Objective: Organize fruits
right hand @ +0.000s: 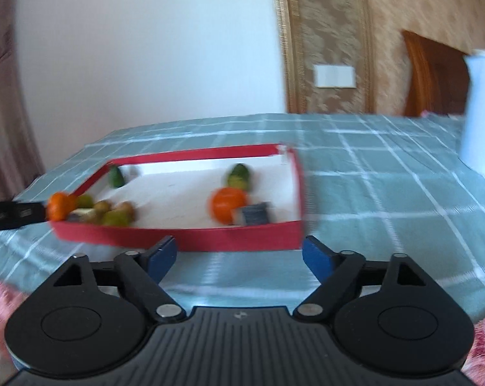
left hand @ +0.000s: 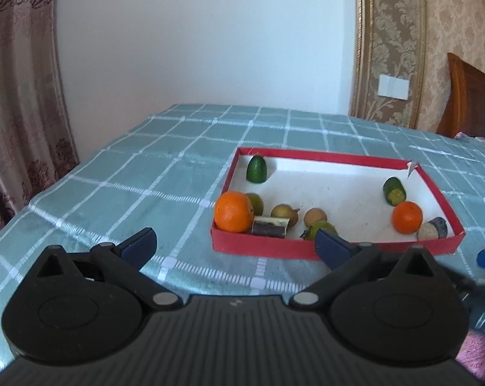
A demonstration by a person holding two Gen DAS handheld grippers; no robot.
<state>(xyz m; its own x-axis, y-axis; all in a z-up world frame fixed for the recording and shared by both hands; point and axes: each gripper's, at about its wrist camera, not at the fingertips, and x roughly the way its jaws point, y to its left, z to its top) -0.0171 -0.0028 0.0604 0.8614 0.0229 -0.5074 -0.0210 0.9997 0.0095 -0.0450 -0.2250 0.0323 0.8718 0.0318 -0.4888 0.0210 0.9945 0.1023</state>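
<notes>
A bed (left hand: 113, 173) covered in a teal checked sheet is filling the lower half of both views. A shallow red tray (left hand: 261, 244) is lying flat on it, right of centre in the left view. At the right view's far right, what may be a white jug (right hand: 481, 109) is standing, blurred.

two oranges (left hand: 233, 211), two cucumber pieces (left hand: 257, 169)
</notes>
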